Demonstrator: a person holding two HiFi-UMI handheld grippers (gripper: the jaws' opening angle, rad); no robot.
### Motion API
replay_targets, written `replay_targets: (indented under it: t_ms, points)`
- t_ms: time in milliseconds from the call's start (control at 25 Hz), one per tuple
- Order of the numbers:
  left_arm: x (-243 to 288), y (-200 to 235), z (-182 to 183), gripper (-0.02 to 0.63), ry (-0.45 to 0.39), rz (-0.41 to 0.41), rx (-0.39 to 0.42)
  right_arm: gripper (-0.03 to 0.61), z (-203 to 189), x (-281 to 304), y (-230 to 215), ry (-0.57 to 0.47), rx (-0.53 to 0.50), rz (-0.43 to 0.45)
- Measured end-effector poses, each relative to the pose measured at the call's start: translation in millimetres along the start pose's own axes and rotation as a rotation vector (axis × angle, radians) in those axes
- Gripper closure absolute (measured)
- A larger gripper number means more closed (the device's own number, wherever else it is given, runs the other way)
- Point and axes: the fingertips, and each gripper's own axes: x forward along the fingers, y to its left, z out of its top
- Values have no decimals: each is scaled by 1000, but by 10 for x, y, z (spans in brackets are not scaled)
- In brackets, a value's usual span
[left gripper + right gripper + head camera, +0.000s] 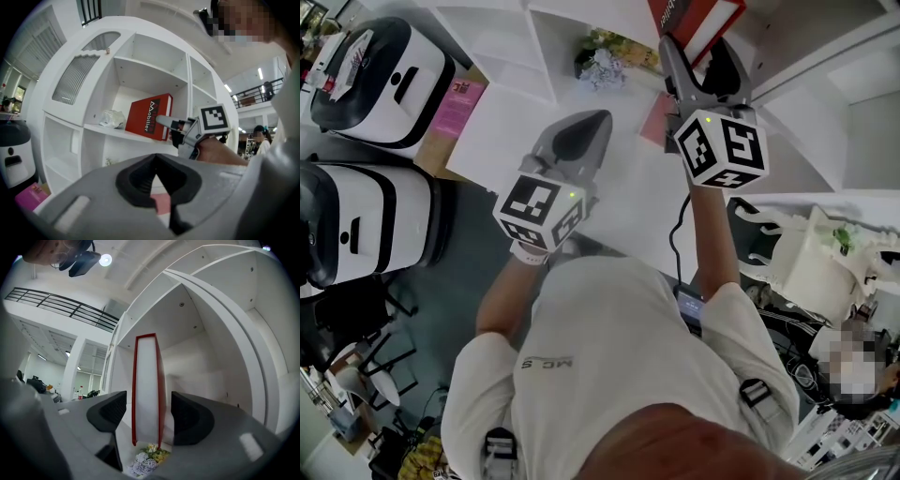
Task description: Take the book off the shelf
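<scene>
Right gripper [147,414]: my jaws are wide apart, straddling the page edge of the red book [146,380], with a slight gap on each side and nothing clamped. Book stands upright on the white shelf [112,131]. My left gripper [156,164]: jaws together, empty, well apart from the book.

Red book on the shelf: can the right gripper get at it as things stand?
Probably yes. The right gripper has its jaws apart on either side of the book, at its page edge, with nothing else between them; they are not yet closed on it.
</scene>
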Motion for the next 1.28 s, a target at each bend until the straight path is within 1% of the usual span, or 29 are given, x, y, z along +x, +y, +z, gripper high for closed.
replay_targets:
  t_ms: [200,280,360,440,480,760,1000,1280]
  points:
    - [-34,80,9,612,-2,17,-1,296,-64,127,30,34,-18,-2]
    - [-57,103,13,612,-3,24,-2,333,-80,165,44,47,-26,-5]
    - [-80,114,6,612,-4,30,-2,344,-96,184,33,57,-33,-19]
    - [-109,129,1,612,-5,36,-3,397,-101,195,13,62,-42,-43]
    - [-125,138,1,612,-5,39,-4,402,-99,198,5,64,-45,-53]
    - [-213,157,28,612,-10,48,-4,403,-81,197,-14,82,-41,-76]
    - [-312,132,19,612,-12,50,-3,407,-37,89,35,63,-16,-76]
    - [-412,63,33,612,-17,45,3,410,0,-59,93,50,-8,-74]
